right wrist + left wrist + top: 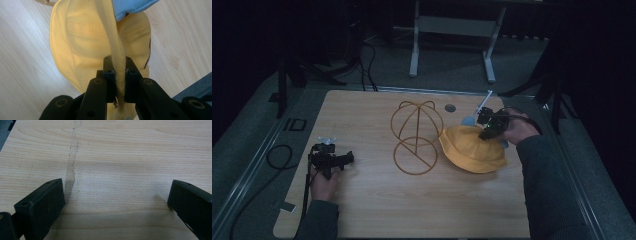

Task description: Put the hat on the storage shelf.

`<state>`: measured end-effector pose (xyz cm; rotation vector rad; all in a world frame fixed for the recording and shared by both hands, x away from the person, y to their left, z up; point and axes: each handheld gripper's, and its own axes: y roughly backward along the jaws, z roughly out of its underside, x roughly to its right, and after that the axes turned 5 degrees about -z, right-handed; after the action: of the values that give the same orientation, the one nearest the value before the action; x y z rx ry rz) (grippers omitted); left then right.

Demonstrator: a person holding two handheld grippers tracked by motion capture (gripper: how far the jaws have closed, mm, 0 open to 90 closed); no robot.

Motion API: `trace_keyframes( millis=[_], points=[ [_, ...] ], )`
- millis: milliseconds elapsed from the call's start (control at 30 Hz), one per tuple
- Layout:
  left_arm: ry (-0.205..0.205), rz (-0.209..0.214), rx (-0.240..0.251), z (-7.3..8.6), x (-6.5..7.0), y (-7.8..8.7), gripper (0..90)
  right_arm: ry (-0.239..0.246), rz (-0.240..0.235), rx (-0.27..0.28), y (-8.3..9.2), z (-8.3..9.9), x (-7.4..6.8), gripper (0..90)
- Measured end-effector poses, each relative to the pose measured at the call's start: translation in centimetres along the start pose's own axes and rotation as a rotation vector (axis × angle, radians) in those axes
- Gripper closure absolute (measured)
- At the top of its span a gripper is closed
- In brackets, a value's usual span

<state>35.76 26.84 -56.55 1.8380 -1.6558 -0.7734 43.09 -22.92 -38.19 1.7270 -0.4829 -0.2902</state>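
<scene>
High view: we are watching the right tool gripping a yellow hat by its brim at about three o'clock on the desk, just beside a gold wire hat stand that is sitting near the centre. In the right gripper view, the right tool is clenching the folded brim of the yellow hat between its pads, so the grasp is looking secure, and part of the hat is hanging from that pinch while its far edge is lying on the wood. We are judging the work as early: the hat is grasped and beginning to come off the desk, yet it is not on the stand, whose rounded top is bare. What is left, as we are reading it, is carrying the hat toward nine o'clock, over the wire dome, and settling it there. The hat is looking soft and floppy, with stitched seams across pale yellow cloth and a limp brim that is folding under the pinch. A light blue object is showing at twelve o'clock behind the hat; what it is we cannot tell. The left tool is resting at about eight o'clock, and in the left gripper view its jaws are standing wide apart over bare wood, released and holding nothing.
</scene>
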Motion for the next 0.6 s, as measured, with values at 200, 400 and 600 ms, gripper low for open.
trace_keyframes(
  millis=[200,400,600],
  points=[
    [0.001,0.0,0.0,0.0,0.0,0.0,1.1,-0.029,0.03,0.034,0.8,0.3,0.5,83.5],
    [0.0,0.0,0.0,0.0,0.0,0.0,1.2,-0.032,0.046,0.038,1.3,0.3,0.6,83.6],
    [-0.002,0.0,-0.002,0.0,0.0,0.0,1.1,-0.044,0.047,0.061,2.1,0.1,0.8,83.6]
  ],
)
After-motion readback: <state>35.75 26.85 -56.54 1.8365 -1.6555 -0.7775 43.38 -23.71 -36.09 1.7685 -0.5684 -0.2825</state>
